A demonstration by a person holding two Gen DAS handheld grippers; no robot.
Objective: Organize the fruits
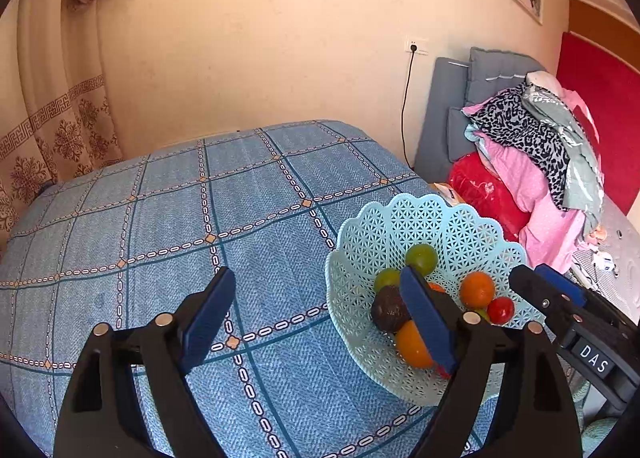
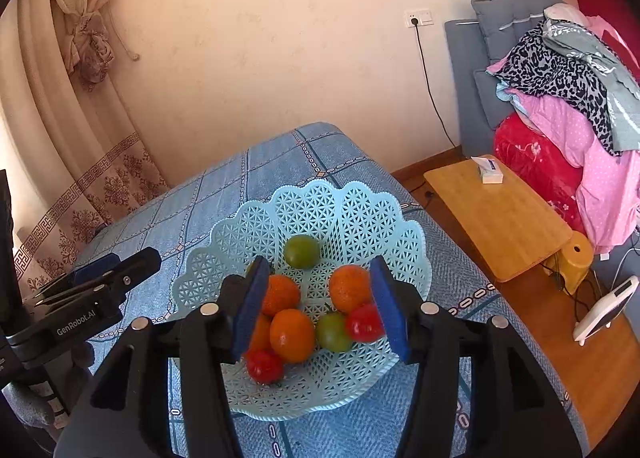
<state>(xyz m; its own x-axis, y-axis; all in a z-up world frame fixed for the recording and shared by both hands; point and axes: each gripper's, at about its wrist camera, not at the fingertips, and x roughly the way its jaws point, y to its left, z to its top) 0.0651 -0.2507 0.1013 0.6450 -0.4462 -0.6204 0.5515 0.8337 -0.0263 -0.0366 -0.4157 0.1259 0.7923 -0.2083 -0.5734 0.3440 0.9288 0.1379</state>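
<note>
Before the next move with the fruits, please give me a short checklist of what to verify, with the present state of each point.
1. Left hand-held gripper empty: ok, jaws wide open over the blue checked tablecloth, nothing between them.
2. Right hand-held gripper empty: ok, open above the fruits, pads pressing on none.
3. Light blue plastic lattice basket standing flat on the cloth: ok.
4. Fruits inside the basket: ok; round green fruit, orange fruit, small red fruit and dark brown fruit all lie within the rim.
5. Fruit left on the cloth: none visible, but the cloth nearest the grippers is hidden, so cannot tell.
</note>
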